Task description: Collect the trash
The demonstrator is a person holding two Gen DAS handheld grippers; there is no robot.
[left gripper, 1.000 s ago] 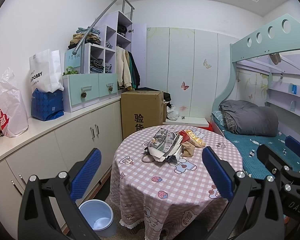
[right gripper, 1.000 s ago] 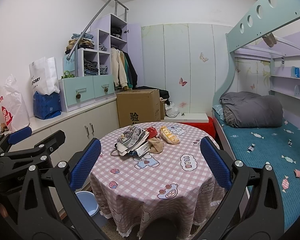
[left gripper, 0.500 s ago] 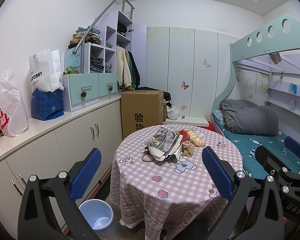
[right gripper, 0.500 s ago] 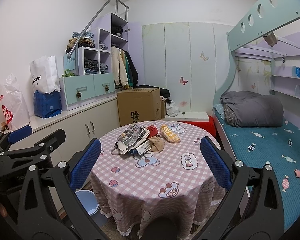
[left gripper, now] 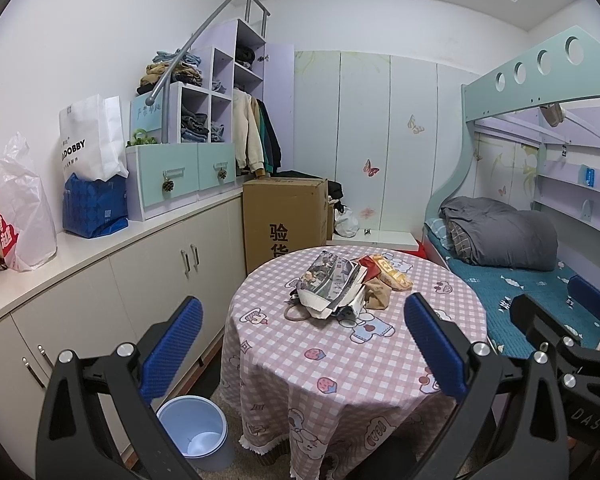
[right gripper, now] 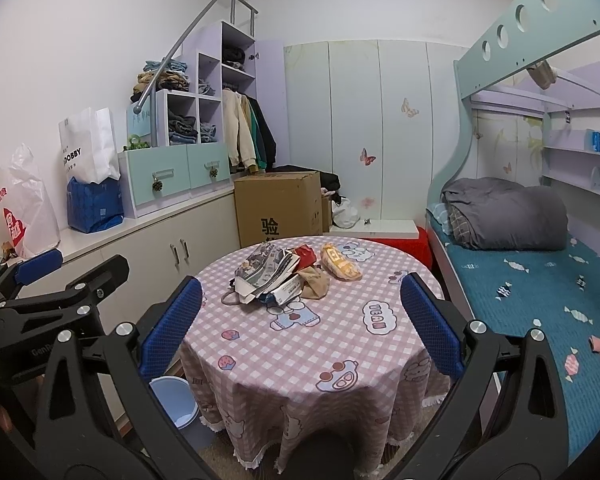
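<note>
A pile of trash lies on the round table (left gripper: 340, 360) with a pink checked cloth: crumpled newspaper (left gripper: 332, 280), a red wrapper (left gripper: 367, 266), a yellow snack bag (left gripper: 392, 276) and a brown paper bag (left gripper: 378, 296). The same pile shows in the right wrist view (right gripper: 272, 276). A light blue trash bin (left gripper: 194, 432) stands on the floor left of the table. My left gripper (left gripper: 304, 344) is open and empty, held above the table's near side. My right gripper (right gripper: 300, 320) is open and empty, also short of the pile.
White cabinets (left gripper: 140, 272) with bags on the counter run along the left wall. A cardboard box (left gripper: 284, 220) stands behind the table. A bunk bed (left gripper: 520, 272) with a grey quilt fills the right side. The bin also shows in the right wrist view (right gripper: 176, 400).
Both grippers have drifted slightly toward the table; the pile sits a little nearer in both views. Both stay open and empty.
</note>
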